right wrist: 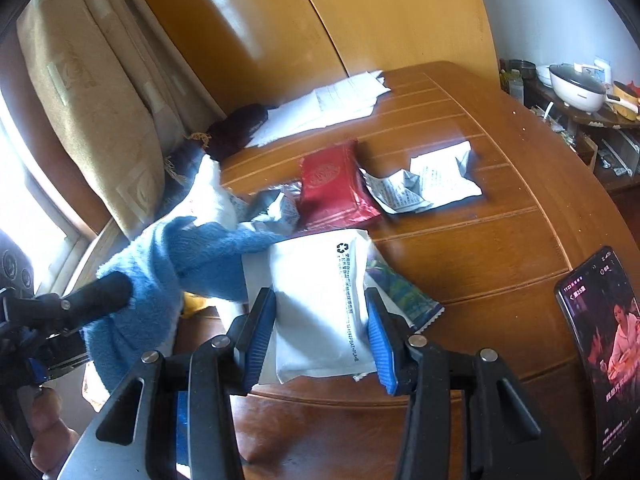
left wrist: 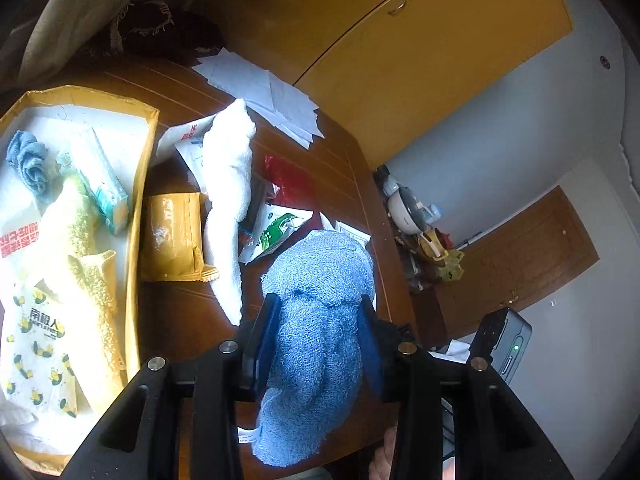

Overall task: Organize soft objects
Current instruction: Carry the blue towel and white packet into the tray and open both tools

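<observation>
My left gripper [left wrist: 320, 320] is shut on a blue towel [left wrist: 316, 344] and holds it above the brown table [left wrist: 180, 320]; the towel also shows in the right wrist view [right wrist: 160, 272]. A white towel [left wrist: 228, 200] lies on the table beside a yellow box [left wrist: 142, 184] that holds a yellow towel [left wrist: 80, 256], a small blue cloth [left wrist: 28, 164] and tissue packs. My right gripper [right wrist: 320, 336] is shut on a white soft pack [right wrist: 320, 308], just above the table.
A red pouch [right wrist: 336, 184], crumpled printed wrappers [right wrist: 432, 184], a yellow snack pack [left wrist: 172, 236] and loose papers [right wrist: 328, 104] lie on the table. A phone [right wrist: 604, 344] stands at the right. A wardrobe [right wrist: 320, 12] is behind, and a cluttered side shelf [right wrist: 576, 96] to the right.
</observation>
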{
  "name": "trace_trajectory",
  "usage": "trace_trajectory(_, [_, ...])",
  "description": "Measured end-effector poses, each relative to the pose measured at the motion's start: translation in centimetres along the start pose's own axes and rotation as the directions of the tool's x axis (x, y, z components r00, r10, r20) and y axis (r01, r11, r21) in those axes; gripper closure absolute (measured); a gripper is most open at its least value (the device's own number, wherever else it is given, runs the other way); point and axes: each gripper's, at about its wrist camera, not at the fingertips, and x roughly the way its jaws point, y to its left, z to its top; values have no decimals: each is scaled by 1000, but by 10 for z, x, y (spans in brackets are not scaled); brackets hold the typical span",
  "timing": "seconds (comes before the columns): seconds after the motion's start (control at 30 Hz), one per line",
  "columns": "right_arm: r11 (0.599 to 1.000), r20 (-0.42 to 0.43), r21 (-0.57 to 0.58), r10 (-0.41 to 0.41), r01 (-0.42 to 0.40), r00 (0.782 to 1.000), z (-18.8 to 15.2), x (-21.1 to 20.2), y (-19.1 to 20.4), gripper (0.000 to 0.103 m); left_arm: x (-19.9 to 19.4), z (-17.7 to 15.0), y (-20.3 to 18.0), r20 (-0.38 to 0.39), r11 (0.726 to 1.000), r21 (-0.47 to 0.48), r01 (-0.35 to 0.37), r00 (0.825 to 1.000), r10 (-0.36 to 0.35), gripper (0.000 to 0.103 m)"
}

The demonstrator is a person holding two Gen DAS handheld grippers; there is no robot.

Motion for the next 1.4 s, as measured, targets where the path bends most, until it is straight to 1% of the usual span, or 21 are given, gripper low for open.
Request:
trace_trajectory(0.1, [1000,13,-12,16,-15,1000,-1,-6,9,59,-21,2,2,38,1000,-8,8,999,-8,63])
trace_trajectory(0.27, [998,33,-37,52,-51,998,-3,-15,29,59,-55,4,10,114,1000,-12,-5,993,6,63])
trace_trajectory(0.43, [993,11,-68,96,-95,995,-2,-14,54,59,-87,10,24,184,999,-33,-29,982,35,63])
trace_trajectory(0.5, [990,5,-84,112,-111,994,-1,-12,64,59,-100,12,32,211,998,-42,-41,976,49,63])
trace_trajectory(0.57, [986,-6,-102,132,-132,991,1,-9,77,59,-113,15,41,239,996,-56,-65,968,77,63])
trace_trajectory(0.67, [979,-20,-129,159,-160,987,5,-4,96,59,-132,21,57,276,992,-80,-101,954,119,63])
trace_trajectory(0.77, [969,-38,-157,188,-191,981,10,3,116,59,-147,28,72,311,985,-106,-137,936,163,63])
trace_trajectory(0.83, [962,-55,-168,208,-214,977,13,9,128,59,-154,34,84,323,981,-130,-146,929,181,63])
trace_trajectory(1.03, [950,-80,-190,237,-248,968,29,29,159,59,-159,54,111,348,967,-173,-187,907,238,63])
trace_trajectory(1.13, [944,-88,-197,251,-264,964,43,42,169,59,-157,68,126,348,962,-202,-187,904,248,63])
trace_trajectory(1.23, [939,-91,-239,234,-249,968,60,58,182,59,-151,78,138,348,956,-221,-193,900,262,63])
trace_trajectory(1.3, [934,-116,-262,218,-242,969,70,77,189,59,-143,87,147,340,950,-238,-202,899,276,63])
trace_trajectory(1.37, [933,-161,-262,209,-246,965,76,98,196,59,-134,94,158,328,947,-258,-192,904,273,63])
trace_trajectory(1.4, [934,-179,-261,204,-246,963,78,107,199,59,-129,97,161,324,943,-267,-197,903,280,63])
